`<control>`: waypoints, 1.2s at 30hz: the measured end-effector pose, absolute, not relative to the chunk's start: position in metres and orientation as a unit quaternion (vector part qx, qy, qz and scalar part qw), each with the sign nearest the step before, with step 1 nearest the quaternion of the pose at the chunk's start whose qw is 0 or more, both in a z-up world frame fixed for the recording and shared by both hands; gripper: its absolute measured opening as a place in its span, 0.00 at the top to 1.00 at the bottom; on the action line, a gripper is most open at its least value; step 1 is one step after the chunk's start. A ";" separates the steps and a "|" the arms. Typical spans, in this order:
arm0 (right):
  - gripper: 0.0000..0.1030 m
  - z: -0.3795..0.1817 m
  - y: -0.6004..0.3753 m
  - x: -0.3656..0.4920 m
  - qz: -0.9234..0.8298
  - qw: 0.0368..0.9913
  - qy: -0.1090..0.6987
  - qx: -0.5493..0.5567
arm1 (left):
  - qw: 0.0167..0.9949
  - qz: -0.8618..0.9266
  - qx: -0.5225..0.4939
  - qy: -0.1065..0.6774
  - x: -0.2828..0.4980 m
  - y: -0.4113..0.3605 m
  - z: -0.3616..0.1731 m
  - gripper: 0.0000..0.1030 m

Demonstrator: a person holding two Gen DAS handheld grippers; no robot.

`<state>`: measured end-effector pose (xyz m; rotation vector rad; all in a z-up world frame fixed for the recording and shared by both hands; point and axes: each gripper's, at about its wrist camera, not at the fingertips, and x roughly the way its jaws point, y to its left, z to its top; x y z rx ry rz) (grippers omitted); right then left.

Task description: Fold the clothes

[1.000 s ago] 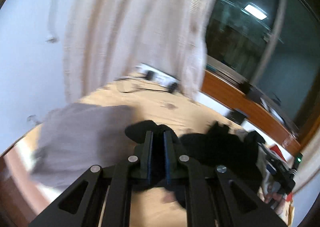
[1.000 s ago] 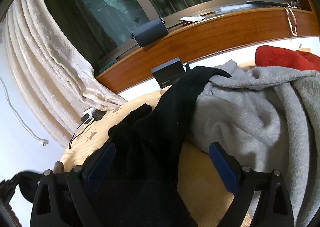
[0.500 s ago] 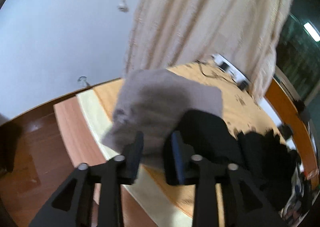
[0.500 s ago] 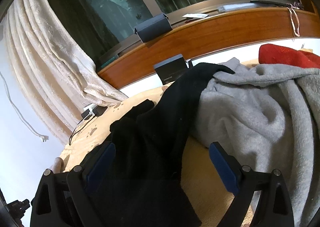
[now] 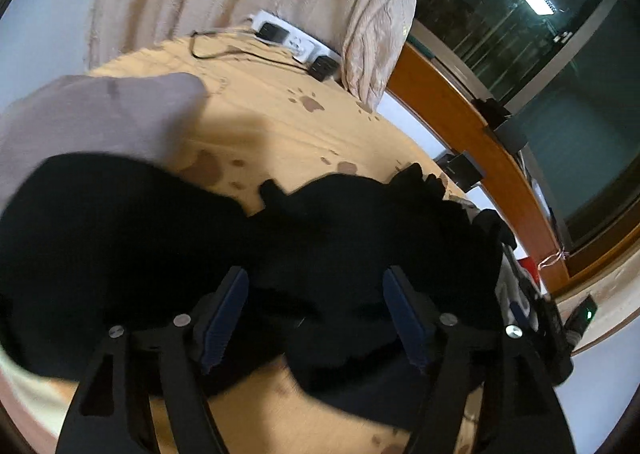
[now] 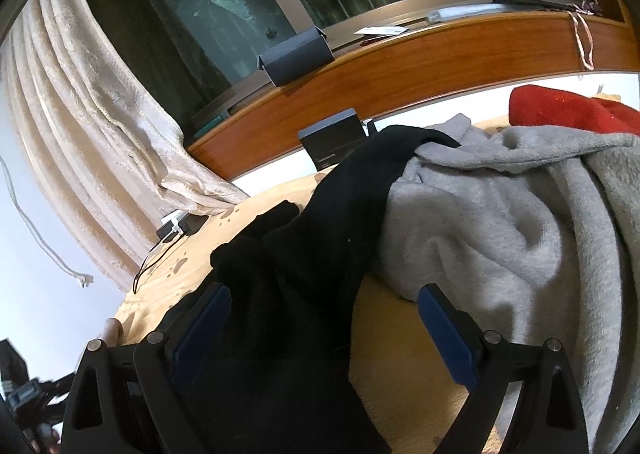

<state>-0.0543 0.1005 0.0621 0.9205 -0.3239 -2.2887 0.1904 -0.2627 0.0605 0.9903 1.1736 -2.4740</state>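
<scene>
Left gripper (image 5: 316, 310): jaws opening, blue pads spread wide, hovering over the crumpled black fabric garment (image 5: 168, 230); cloth lies below and between the fingers, pads not pressing it. Garment sprawls across the tan paw-print bedsheet (image 5: 280, 126), one end overlapping a folded pale mauve-grey cloth (image 5: 96, 114). Right gripper (image 6: 324, 328): jaws spread wide, black garment (image 6: 304, 262) running up between them, not pinched. Fluffy grey fleece garment (image 6: 500, 222) just beside, touching the black one; red cloth (image 6: 560, 110) behind. Cream curtain (image 6: 80, 134) at left.
</scene>
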 end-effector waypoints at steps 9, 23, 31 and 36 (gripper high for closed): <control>0.06 0.057 0.100 -0.060 -0.870 0.315 -0.121 0.359 | 0.102 -0.796 0.387 0.454 0.147 -0.276 0.031 0.27; 0.06 0.056 0.094 -0.058 -0.871 0.318 -0.107 0.359 | 0.099 -0.790 0.389 0.464 0.127 -0.287 0.021 0.28; 0.06 0.061 0.095 -0.057 -0.875 0.323 -0.098 0.347 | 0.084 -0.785 0.384 0.480 0.127 -0.290 0.006 0.88; 0.06 0.070 0.099 -0.055 -0.884 0.320 -0.089 0.328 | 0.064 -0.800 0.337 0.493 0.142 -0.287 0.013 0.89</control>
